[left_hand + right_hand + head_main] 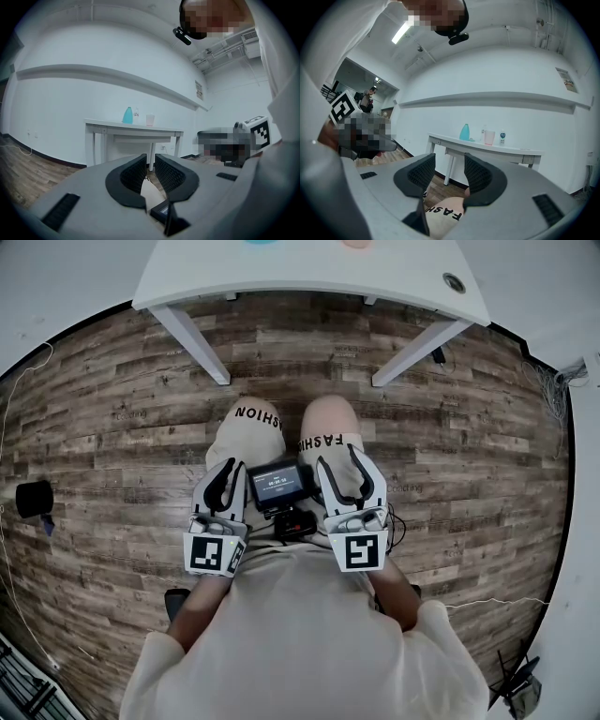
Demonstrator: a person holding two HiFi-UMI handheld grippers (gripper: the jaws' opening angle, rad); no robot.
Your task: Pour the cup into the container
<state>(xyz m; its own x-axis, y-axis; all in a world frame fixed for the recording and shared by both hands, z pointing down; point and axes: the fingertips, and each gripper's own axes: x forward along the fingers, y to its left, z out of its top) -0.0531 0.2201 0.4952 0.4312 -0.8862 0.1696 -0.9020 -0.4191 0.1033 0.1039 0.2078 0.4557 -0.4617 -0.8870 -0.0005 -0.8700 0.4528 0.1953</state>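
Just two tongs [228,474] [342,465], one cup [489,137]

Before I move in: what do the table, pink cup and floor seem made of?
Table: even matte white, likely painted wood or laminate. Pink cup: probably plastic, pale and slightly translucent. Floor: wood-grain planks with seams; real wood or vinyl, can't tell.

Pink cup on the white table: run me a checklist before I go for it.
1. Left gripper empty, jaws apart: ok.
2. Right gripper empty, jaws apart: ok.
3. Pink cup upright on the white table: ok.
4. Blue container upright near the cup: ok.
5. Cup within reach: not ok, both grippers sit over the lap, short of the table.
6. Cup contents and container opening: cannot tell.
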